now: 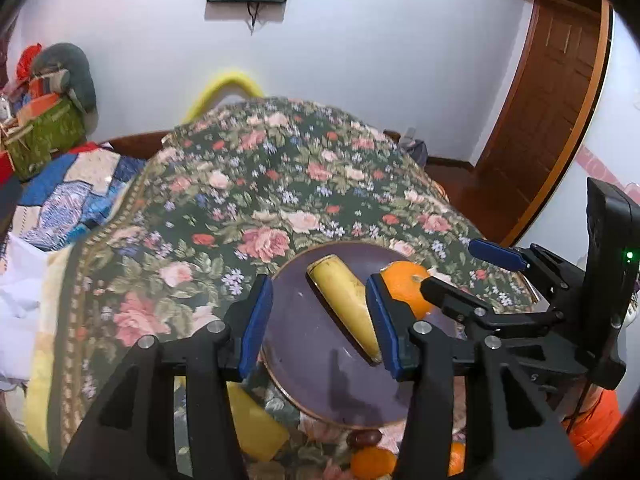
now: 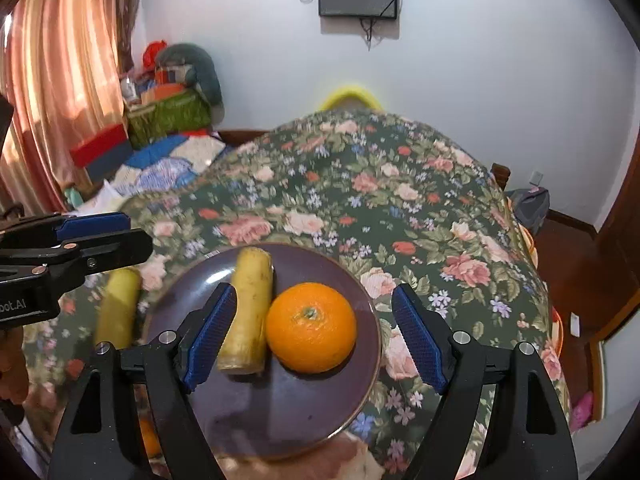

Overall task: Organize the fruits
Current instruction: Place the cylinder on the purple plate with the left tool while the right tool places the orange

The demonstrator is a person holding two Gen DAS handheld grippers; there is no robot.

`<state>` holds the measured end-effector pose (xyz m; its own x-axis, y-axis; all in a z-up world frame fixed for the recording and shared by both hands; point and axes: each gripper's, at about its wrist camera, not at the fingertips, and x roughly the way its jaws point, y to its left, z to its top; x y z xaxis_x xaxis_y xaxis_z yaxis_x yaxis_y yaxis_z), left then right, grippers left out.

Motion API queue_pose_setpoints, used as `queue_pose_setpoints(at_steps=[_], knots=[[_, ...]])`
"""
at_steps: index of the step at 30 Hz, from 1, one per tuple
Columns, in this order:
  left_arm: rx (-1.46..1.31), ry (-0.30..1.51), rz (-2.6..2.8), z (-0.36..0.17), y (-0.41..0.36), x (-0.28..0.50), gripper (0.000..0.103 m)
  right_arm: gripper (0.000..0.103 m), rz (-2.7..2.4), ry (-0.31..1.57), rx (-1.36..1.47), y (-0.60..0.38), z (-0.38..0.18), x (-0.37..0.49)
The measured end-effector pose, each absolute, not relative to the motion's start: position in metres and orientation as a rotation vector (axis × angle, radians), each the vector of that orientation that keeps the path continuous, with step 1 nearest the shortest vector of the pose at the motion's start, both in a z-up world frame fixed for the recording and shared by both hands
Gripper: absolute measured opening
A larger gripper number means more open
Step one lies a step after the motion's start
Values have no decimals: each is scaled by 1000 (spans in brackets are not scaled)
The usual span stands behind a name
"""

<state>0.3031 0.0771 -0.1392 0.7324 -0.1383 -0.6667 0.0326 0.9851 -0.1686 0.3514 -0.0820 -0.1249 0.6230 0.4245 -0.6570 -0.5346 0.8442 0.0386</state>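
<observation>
Floral-clothed bench [image 2: 400, 200] bearing a purple plate [image 2: 280, 412] with a banana piece [image 2: 250, 312] at 9 o'clock touching an orange [image 2: 311, 327]; both the right claw [image 2: 314, 338] and left claw [image 1: 320, 320] gape wide and empty, so the next fruit is best lowered onto bare plate at 6 o'clock.
</observation>
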Motion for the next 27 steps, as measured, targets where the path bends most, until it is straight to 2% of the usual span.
queue_pose_setpoints(at_steps=[13, 17, 20, 27], knots=[[-111, 659, -39, -90, 80, 215, 63, 78, 553, 615, -83, -99, -79, 289], [-101, 660, -26, -87, 82, 189, 66, 78, 554, 588, -82, -101, -71, 264], [-98, 664, -14, -90, 85, 169, 67, 83, 555, 578, -74, -104, -70, 247], [-118, 724, -2, -111, 91, 134, 68, 83, 570, 651, -44, -109, -94, 219]])
